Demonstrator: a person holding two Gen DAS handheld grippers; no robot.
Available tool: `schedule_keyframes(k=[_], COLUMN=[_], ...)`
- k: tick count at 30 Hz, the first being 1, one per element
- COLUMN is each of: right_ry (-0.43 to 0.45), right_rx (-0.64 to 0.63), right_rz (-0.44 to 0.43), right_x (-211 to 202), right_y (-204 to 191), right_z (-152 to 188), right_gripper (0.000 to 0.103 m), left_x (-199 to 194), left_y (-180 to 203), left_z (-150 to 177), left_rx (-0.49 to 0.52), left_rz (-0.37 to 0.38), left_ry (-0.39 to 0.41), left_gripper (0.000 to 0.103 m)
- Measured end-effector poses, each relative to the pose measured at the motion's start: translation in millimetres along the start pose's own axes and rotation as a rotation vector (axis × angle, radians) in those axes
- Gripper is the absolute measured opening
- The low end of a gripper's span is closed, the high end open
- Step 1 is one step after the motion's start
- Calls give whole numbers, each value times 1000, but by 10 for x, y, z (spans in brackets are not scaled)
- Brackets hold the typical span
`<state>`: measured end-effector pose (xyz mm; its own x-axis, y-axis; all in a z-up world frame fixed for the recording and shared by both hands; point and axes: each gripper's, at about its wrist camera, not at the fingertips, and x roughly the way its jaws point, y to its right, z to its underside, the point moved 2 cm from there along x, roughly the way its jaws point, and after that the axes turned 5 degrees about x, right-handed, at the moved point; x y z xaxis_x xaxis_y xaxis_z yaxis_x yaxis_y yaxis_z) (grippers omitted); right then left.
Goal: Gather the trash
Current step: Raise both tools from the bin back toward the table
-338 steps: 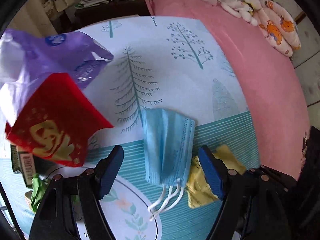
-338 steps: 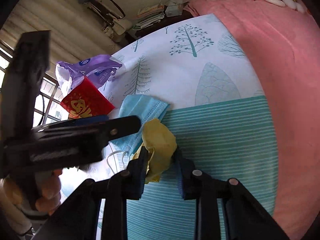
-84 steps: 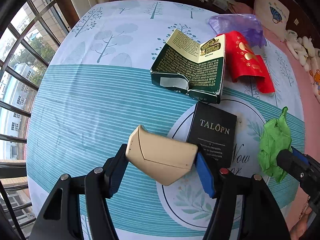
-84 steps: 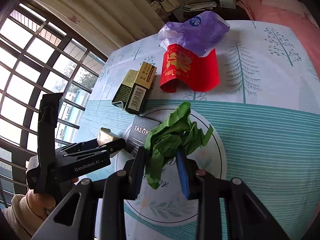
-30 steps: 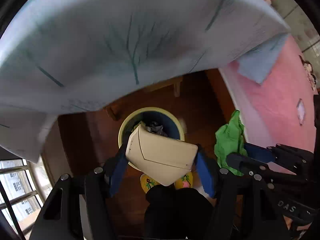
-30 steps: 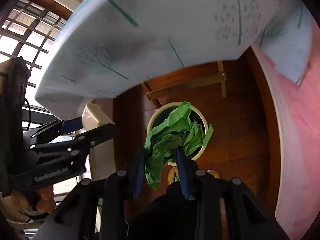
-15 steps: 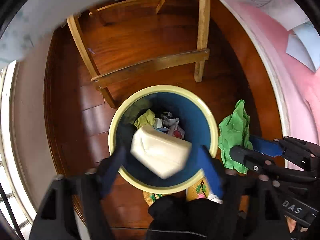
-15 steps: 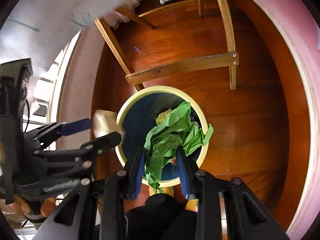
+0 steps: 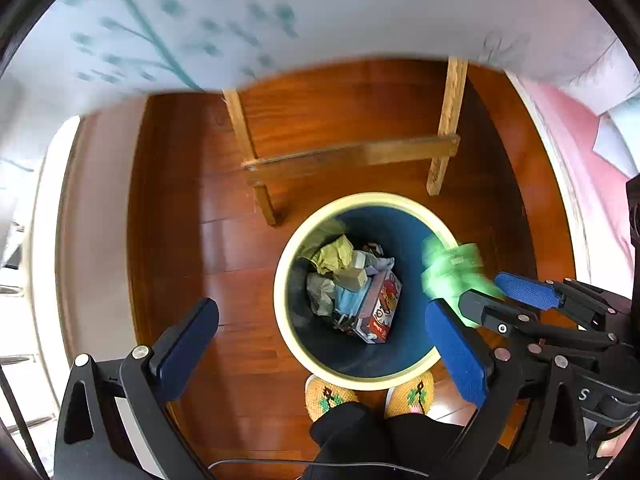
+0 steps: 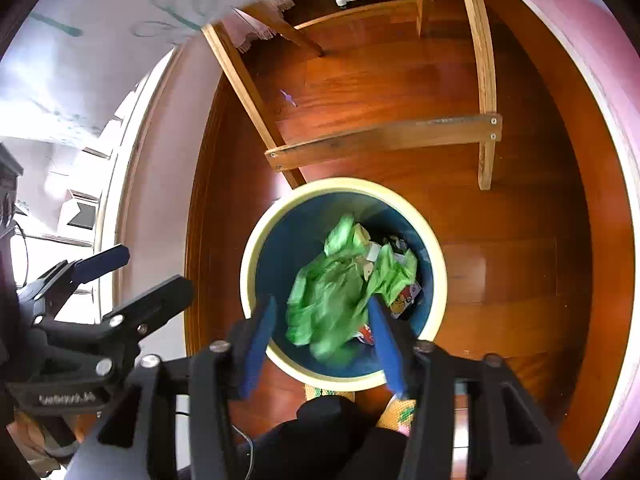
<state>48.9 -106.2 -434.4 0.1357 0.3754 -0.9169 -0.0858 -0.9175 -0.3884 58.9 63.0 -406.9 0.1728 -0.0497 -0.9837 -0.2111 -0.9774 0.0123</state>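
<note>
The left gripper (image 9: 320,332) hangs over the bin (image 9: 280,280), its jaws just spread wide with nothing between them. The right gripper (image 10: 324,332) has just been opening too, and the blurred green wrapper (image 10: 340,284) sits loose between its parted jaws above the bin's mouth. Inside lie crumpled paper, a beige box (image 9: 352,278) and a red carton (image 9: 380,308), with the person's yellow slippers (image 9: 328,396) at the near rim.

A polished reddish-brown wooden floor (image 9: 180,248) fills the middle. On its far side stand pale wooden legs joined by a crossbar (image 9: 352,156), under a white cloth printed with teal trees (image 9: 240,20). Pink bedding (image 10: 600,40) lies right; yellow knitted slippers (image 9: 328,394) nearest.
</note>
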Motion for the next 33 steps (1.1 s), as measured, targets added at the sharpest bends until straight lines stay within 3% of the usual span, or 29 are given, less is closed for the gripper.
schedule_keyframes(k=[3, 11, 18, 27, 33], right_ry=[8, 36, 91, 198, 310], right_rx=[-3, -7, -78, -156, -172], right_rz=[9, 21, 37, 63, 96], right_x=[-111, -671, -1503, -2725, -3328], right_y=[-92, -346, -699, -1177, -1388], right_z=[-40, -98, -77, -200, -413], right_gripper=[61, 62, 62, 62, 62], left_x=[-199, -971, -1942, -3250, -3781], left_y=[-53, -60, -48, -151, -300], left_z=[-26, -112, -262, -584, -850], left_rx=[-10, -13, -9, 18, 41], left_rz=[-4, -11, 1, 18, 19], left_ry=[17, 55, 104, 231, 322], left_gripper=[102, 102, 102, 102, 102])
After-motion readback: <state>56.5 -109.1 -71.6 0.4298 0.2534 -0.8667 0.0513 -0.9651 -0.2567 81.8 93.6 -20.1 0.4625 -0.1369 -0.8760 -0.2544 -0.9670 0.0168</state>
